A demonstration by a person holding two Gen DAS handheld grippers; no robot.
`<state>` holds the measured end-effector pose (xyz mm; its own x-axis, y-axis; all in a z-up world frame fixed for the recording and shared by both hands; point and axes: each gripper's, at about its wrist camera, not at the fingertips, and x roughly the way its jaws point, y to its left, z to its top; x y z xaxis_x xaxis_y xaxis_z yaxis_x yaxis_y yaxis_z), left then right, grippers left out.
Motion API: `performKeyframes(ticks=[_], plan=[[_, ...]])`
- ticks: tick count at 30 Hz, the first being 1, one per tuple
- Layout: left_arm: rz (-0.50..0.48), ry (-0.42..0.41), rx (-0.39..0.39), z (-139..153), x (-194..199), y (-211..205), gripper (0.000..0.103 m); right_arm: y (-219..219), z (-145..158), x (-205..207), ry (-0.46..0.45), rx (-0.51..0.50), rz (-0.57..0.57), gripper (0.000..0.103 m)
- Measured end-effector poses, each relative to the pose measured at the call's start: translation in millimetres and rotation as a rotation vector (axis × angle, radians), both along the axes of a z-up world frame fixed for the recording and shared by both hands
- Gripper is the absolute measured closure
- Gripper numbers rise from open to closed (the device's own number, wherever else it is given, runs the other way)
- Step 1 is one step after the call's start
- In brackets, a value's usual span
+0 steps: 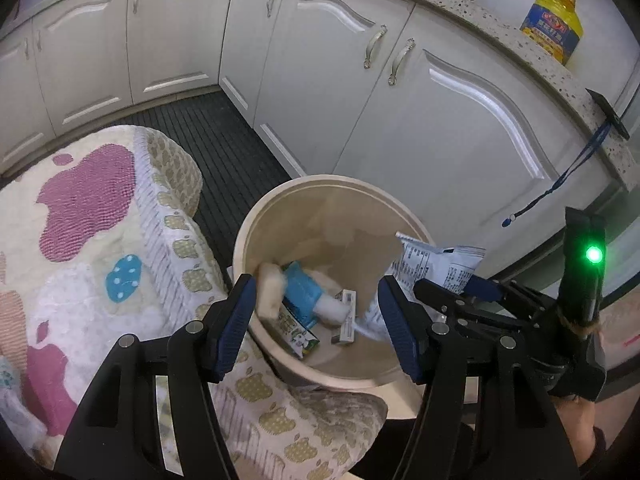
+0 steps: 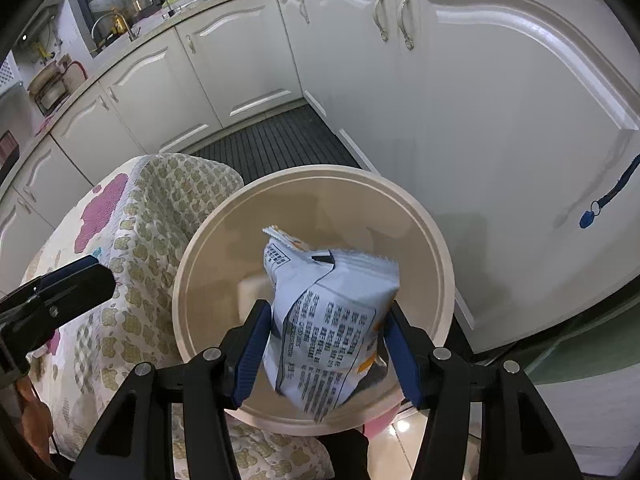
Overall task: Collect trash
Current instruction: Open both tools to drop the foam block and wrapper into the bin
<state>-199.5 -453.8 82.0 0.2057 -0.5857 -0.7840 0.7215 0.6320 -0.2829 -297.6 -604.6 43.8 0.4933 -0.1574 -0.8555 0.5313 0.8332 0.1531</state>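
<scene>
Bin: we keep it straight below both tongs; its mouth lies ahead of the right tongs and beneath the left ones, hard against the quilt.
Right tongs: half open; the pads flank the packet, and we cannot tell whether they press it. We judge this a release, so we open them fully and hold them level over the mouth.
Left tongs: half open, nothing between the pads; we keep them aside, left of the right tongs.
Packet: between the right pads, over the bin, tilted. It is light and may snag the rim, so we drop it mid-mouth.
Trash: cartons and tissue already lie at the bottom.
</scene>
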Motion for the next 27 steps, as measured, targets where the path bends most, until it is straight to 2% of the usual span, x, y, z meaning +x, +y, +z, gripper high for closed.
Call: performKeyframes(ticks=[4,6,8,19,27], plan=[[0.010,-0.010,0.015,3,-3,8,0.041,2,1,1,0.006,-0.010,-0.014,0.048],[0.019,-0.006,0.026,2,-4,12,0.041,3,1,3,0.011,-0.020,-0.015,0.039],[0.022,0.001,0.032,1,-5,16,0.041,2,3,1,0.008,-0.029,-0.017,0.036],[0.032,-0.052,0.050,7,-12,30,0.041,9,11,-2,-0.002,-0.008,-0.013,0.036],[0.064,-0.079,0.051,15,-15,45,0.041,25,24,-5,-0.020,-0.034,0.002,0.036]])
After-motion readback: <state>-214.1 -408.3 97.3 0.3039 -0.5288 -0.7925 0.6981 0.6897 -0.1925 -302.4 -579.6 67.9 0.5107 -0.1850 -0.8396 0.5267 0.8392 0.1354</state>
